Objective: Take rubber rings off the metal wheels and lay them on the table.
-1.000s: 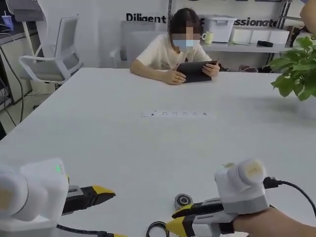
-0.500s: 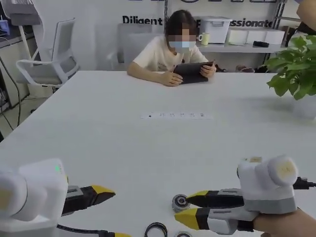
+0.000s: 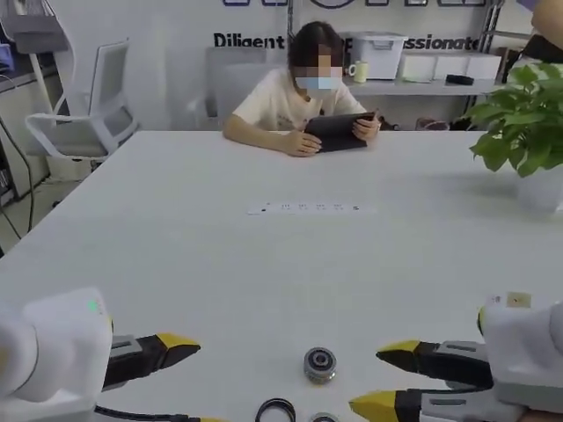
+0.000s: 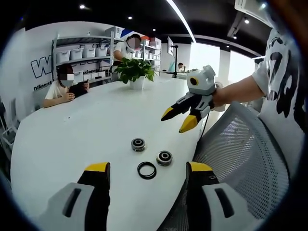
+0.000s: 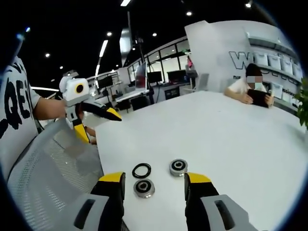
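Observation:
On the white table [image 3: 264, 264], near its front edge, stands a metal wheel [image 3: 319, 363] [image 4: 138, 144] [image 5: 178, 167]. A second wheel [image 3: 324, 418] [image 4: 164, 158] [image 5: 144, 188] lies beside a loose black rubber ring [image 3: 264, 407] [image 4: 138, 170] [image 5: 134, 171]. My left gripper [image 4: 149, 167] [image 5: 98, 126] is open and empty, left of the parts. My right gripper [image 3: 380, 379] [image 4: 179, 121] [image 5: 155, 178] is open and empty too, to their right, touching nothing. Whether the wheels carry rings I cannot tell.
A person with a tablet [image 3: 339, 130] sits at the table's far end. A potted plant [image 3: 519, 123] stands at the far right and a socket strip [image 3: 303, 208] lies mid-table. A grey mesh chair [image 4: 240, 154] is close behind the front edge.
My right gripper has drawn back to the right, away from the wheel, and its jaws have spread wider. The left gripper has stayed put. The head camera has tilted a little.

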`<state>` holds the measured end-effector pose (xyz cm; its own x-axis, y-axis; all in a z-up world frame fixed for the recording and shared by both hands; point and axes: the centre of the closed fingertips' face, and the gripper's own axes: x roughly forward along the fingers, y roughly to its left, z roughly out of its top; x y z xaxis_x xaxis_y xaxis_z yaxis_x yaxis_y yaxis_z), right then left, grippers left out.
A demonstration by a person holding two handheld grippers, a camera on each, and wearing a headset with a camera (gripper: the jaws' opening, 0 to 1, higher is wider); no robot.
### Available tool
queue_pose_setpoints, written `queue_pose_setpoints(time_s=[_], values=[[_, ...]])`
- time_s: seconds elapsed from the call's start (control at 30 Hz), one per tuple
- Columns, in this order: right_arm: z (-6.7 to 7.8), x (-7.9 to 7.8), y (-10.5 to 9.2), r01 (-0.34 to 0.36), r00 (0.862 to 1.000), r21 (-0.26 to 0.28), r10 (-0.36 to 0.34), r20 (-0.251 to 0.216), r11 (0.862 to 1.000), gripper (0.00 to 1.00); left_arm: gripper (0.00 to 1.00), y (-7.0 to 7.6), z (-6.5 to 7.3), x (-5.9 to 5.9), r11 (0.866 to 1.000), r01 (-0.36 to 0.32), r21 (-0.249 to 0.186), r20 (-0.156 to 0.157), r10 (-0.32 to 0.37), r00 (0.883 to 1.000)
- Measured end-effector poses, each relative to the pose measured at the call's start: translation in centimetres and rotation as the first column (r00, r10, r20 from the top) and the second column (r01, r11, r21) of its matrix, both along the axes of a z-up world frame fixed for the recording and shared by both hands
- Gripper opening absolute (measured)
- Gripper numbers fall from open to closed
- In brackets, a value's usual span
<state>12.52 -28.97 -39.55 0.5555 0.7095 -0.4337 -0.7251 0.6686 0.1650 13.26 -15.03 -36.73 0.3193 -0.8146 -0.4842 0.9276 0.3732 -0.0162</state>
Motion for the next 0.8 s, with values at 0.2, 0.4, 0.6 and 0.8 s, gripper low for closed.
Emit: queue_pose_setpoints(time_s=[0.2, 0.4, 0.6, 0.8], values=[[0.2, -1.4, -0.9, -0.009, 0.999, -0.055, 0.011, 0.03, 0.998, 0.52, 0.63, 0.3, 0.3, -0.1, 1.0, -0.008, 0.0, 0.005, 0.008, 1.0], [0.3, -2.7, -1.5, -0.014, 0.999, -0.08, 0.017, 0.04, 0.997, 0.53, 0.64, 0.5, 0.2, -0.2, 1.0, -0.014, 0.008, 0.006, 0.014, 1.0], [0.6, -3.0, -2.7, 0.013, 0.999, -0.078, -0.01, 0.044, 0.997, 0.54, 0.65, 0.7, 0.1, -0.4, 1.0, -0.014, 0.023, 0.017, 0.013, 1.0], [0.9, -3.8, -3.9, 0.014, 0.998, -0.124, -0.006, 0.069, 0.992, 0.54, 0.65, 0.8, 0.2, -0.6, 0.999, -0.011, 0.037, 0.028, 0.01, 1.0]])
